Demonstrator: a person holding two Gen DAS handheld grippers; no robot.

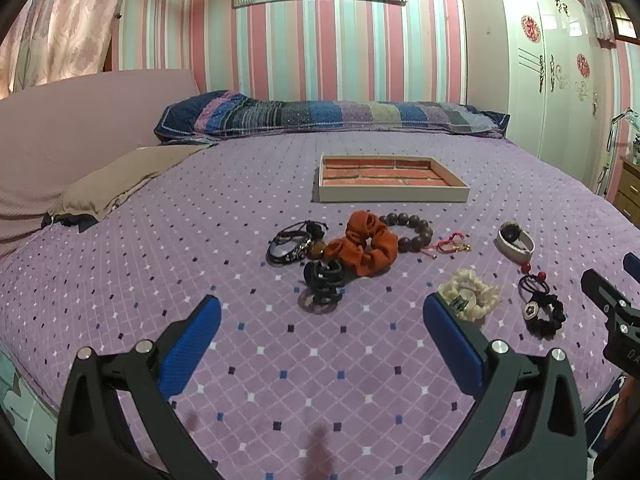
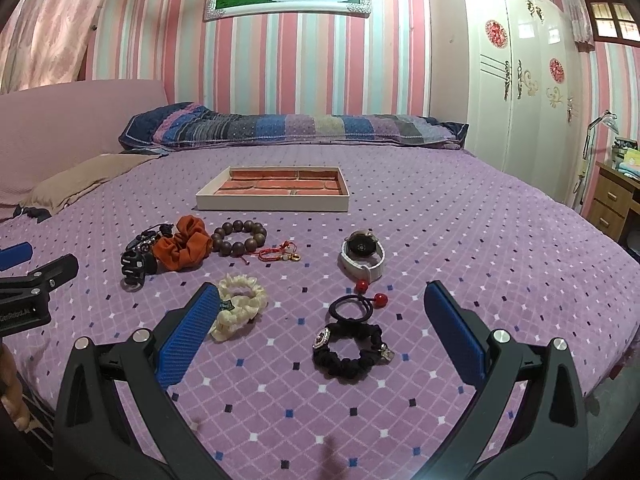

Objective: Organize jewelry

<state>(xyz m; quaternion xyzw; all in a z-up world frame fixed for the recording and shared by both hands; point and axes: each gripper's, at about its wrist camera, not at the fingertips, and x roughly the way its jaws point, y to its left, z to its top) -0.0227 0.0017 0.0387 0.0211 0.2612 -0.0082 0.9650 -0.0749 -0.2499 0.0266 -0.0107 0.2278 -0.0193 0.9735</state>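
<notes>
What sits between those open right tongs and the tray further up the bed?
In the right wrist view, between the right tongs and the tray lie a black scrunchie, a black hair tie with red beads and bare purple bedspread.

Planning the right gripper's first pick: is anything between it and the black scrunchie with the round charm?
Nothing visible. The right gripper is open, and the black scrunchie with the round charm lies on the purple bedspread between its fingers; the black hair tie with red beads sits just beyond.

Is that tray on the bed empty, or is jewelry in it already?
Empty. The tray shows only its brick-patterned floor; every piece, like the watch, lies outside on the bedspread.
</notes>
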